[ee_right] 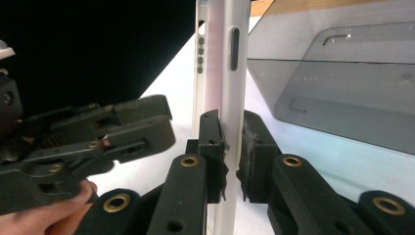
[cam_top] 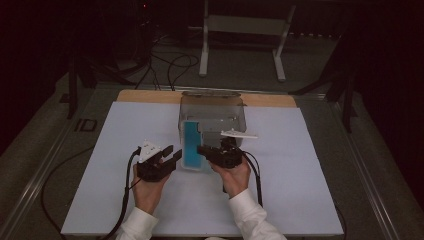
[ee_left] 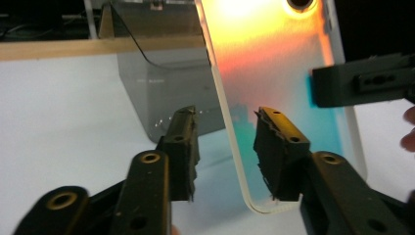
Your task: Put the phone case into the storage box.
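White mat; phone case (cam_top: pixel 192 145) long axis away, right gripper (ee_right: pixel 231 147) clamps its edge, left gripper (ee_left: pixel 226 147) slack astride.

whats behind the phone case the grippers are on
Behind the translucent teal-tinted phone case stands a smoky clear plastic box on the white sheet. Through its walls the inside looks empty; the case covers its lower front. The right gripper clamps the case.
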{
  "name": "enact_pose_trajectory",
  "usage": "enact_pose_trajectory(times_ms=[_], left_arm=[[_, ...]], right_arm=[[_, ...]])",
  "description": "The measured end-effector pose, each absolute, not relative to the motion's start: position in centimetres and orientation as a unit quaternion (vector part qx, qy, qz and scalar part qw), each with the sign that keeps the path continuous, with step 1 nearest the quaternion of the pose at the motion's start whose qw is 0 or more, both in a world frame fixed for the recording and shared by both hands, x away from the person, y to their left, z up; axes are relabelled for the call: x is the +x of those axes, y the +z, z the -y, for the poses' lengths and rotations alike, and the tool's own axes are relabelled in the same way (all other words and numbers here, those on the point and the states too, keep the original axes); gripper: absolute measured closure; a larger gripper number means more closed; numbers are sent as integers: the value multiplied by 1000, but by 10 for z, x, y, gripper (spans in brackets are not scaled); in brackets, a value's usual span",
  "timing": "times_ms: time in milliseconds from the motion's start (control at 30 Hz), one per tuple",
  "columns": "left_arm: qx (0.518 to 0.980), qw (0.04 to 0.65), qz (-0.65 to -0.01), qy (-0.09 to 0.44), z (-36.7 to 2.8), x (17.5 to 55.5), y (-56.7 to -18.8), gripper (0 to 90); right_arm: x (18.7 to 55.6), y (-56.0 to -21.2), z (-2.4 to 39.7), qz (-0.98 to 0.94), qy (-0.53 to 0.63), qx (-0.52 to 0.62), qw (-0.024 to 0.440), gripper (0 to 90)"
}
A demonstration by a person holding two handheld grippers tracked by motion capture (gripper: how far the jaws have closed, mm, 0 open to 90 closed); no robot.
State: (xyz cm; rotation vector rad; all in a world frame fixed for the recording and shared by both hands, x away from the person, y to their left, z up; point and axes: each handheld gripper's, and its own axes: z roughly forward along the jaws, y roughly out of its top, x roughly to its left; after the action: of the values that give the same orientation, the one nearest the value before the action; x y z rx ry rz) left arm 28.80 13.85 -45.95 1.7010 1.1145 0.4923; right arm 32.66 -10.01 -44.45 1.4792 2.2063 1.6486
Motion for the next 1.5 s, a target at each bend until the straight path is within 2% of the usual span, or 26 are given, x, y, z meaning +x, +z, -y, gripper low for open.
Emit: enact_pose_trajectory(times_ms=[33, 300, 433, 533, 667, 1267, 1500], left_arm=[[700, 510, -457, 203, -141, 288, -456, 584], [689, 496, -468, 245, -150, 286, -447, 265], [697, 483, -465, 254, -154, 288, -444, 166], [696, 479, -467, 259, -156, 288, -442, 124], [699, 474, -465, 264, -159, 288, -442, 8], [679, 503, -455, 281, -189, 283, -427, 1], [685, 498, -447, 289, -199, 278, -428, 1]], right_arm=[[327, -444, 100, -705, 528, 473, 6, 819], [327, -443, 101, -706, 529, 470, 2, 818], [328, -442, 100, -712, 524, 467, 9, 818], [328, -440, 100, -715, 519, 469, 12, 818], [328, -437, 99, -719, 514, 468, 16, 818], [335, -424, 100, -737, 485, 471, 22, 818], [338, -418, 101, -740, 482, 469, 25, 818]])
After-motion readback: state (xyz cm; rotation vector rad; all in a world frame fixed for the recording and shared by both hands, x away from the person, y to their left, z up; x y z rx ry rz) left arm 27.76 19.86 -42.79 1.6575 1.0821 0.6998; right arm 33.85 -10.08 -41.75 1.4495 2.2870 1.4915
